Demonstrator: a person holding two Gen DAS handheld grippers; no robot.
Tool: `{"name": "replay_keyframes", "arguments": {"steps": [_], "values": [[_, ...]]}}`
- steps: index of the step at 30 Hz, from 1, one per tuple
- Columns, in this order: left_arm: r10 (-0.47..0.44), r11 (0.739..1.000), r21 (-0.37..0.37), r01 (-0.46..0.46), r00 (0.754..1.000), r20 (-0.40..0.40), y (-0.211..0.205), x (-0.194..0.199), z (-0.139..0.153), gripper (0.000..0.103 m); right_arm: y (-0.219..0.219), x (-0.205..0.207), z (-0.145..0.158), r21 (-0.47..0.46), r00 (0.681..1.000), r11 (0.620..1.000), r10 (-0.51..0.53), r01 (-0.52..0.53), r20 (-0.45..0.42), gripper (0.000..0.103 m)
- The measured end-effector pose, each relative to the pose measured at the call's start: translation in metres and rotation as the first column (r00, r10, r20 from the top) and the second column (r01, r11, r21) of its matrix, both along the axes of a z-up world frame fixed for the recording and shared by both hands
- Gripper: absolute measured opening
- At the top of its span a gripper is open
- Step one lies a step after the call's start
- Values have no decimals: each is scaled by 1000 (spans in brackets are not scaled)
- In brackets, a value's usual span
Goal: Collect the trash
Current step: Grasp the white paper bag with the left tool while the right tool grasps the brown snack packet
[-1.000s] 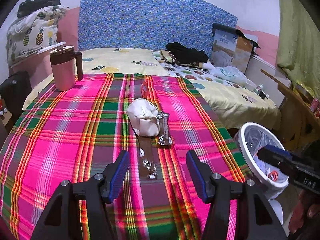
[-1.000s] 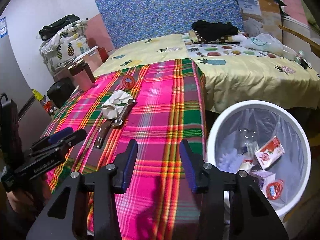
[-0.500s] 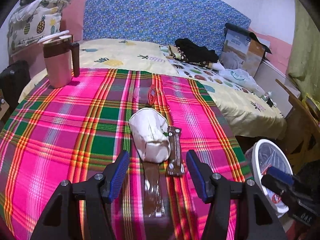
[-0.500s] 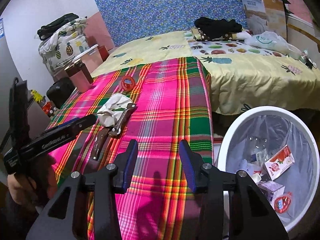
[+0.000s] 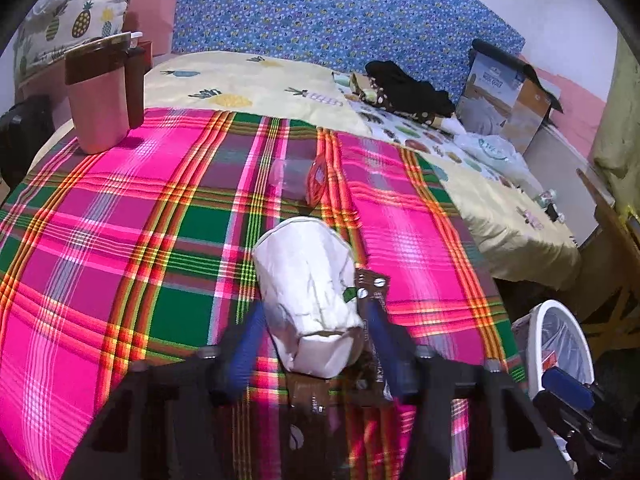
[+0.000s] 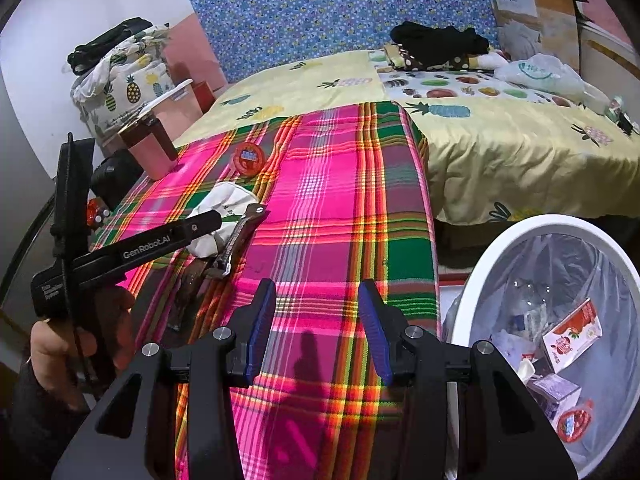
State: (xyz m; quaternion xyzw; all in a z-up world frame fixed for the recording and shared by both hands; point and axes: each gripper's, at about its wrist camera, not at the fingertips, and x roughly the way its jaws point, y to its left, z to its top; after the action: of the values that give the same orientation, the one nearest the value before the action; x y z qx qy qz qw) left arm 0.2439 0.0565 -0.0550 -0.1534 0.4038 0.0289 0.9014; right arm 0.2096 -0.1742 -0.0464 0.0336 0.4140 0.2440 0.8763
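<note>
Since a moment ago the left gripper (image 5: 316, 344) has pushed forward, so its spread, blurred fingers now sit on either side of the crumpled white paper cup (image 5: 308, 296) on the plaid cloth (image 5: 120, 240), not yet closed on it. A brown wrapper (image 5: 370, 292) touches the cup's right side, another lies under the gripper, and a red lid (image 5: 318, 180) lies beyond. The right gripper (image 6: 316, 332) hangs wide open and empty above the cloth's near edge, with the white bin (image 6: 480, 280) just beside it.

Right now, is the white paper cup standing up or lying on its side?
On its side. The white paper cup lies along the plaid cloth, its rim pointing away, between the left tool's open fingers.
</note>
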Motion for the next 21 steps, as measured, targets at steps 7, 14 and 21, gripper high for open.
{"name": "replay_keyframes", "arguments": {"steps": [7, 14, 21], "values": [[15, 1000, 10, -16, 999, 48, 13, -23, 13, 38, 13, 2, 2, -5, 1000, 1000, 28, -28, -1, 44], [32, 999, 27, -34, 997, 67, 29, -50, 19, 37, 35, 5, 1, -12, 997, 997, 77, -77, -6, 44], [44, 998, 45, -48, 995, 87, 44, -66, 22, 37, 61, 11, -4, -23, 993, 993, 117, -117, -21, 44]]}}
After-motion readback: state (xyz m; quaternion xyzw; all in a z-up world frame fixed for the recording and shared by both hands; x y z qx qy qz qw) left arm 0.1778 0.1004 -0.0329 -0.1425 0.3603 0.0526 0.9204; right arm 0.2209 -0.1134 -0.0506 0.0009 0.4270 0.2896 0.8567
